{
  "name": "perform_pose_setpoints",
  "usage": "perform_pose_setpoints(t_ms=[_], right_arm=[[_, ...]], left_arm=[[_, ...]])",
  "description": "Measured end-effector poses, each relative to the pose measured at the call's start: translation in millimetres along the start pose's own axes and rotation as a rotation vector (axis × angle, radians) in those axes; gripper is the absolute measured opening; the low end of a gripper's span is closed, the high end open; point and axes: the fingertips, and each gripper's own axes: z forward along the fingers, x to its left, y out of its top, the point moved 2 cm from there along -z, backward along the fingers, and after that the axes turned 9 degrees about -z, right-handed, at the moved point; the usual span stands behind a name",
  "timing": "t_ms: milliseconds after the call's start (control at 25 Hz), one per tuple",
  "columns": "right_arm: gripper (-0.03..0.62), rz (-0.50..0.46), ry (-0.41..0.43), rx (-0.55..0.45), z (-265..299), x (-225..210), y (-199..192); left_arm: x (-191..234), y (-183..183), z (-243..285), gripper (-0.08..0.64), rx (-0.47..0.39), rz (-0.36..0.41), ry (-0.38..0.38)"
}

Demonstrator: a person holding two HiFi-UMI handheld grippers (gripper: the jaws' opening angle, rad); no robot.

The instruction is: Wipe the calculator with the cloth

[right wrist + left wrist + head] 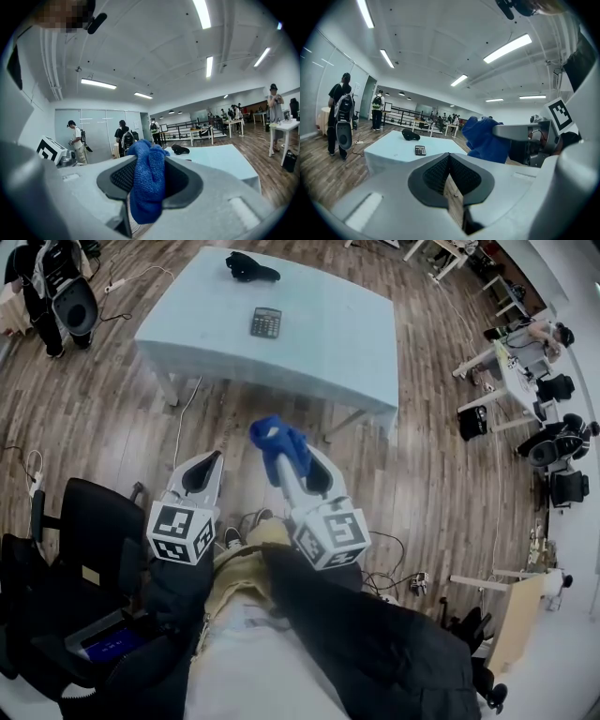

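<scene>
My right gripper (150,180) clamps the one cloth (279,442); left gripper (450,164) jaws together; head view shows one calculator (266,322) plainly

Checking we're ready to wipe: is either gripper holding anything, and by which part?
The right gripper clamps the blue cloth around its bunched middle; the left gripper is shut, empty.

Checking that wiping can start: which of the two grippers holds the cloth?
The right gripper: its jaws are shut on the blue cloth, which sticks out past them. The left gripper has its jaws together with nothing between them.
</scene>
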Motion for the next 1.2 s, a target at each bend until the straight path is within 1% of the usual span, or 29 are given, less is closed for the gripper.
perform_pose_setpoints(t_ms=[200,440,560,880,1040,1200], right_arm=[[0.144,-0.001,0.010,-0.004,16,-15,5],[0.144,-0.006,0.052,-0.027,64,-35,13],[0.144,-0.018,0.064,-0.053,90,-54,25],[0.144,-0.003,0.070,-0.099,146,-116,50],[0.144,0.015,0.076,-0.102,172,-144,52],[0.146,0.017,0.094,-0.105,192,-162,51]], left_arm=[[1,12,18,-0.005,-0.011,0.011,0.009],[23,38,53,-0.005,-0.024,0.034,0.051],[27,56,82,-0.005,-0.033,0.052,0.057],[26,103,164,-0.005,-0.041,0.109,0.044],[28,117,199,-0.005,-0.040,0.133,0.047],[30,124,229,-0.005,-0.045,0.141,0.055]])
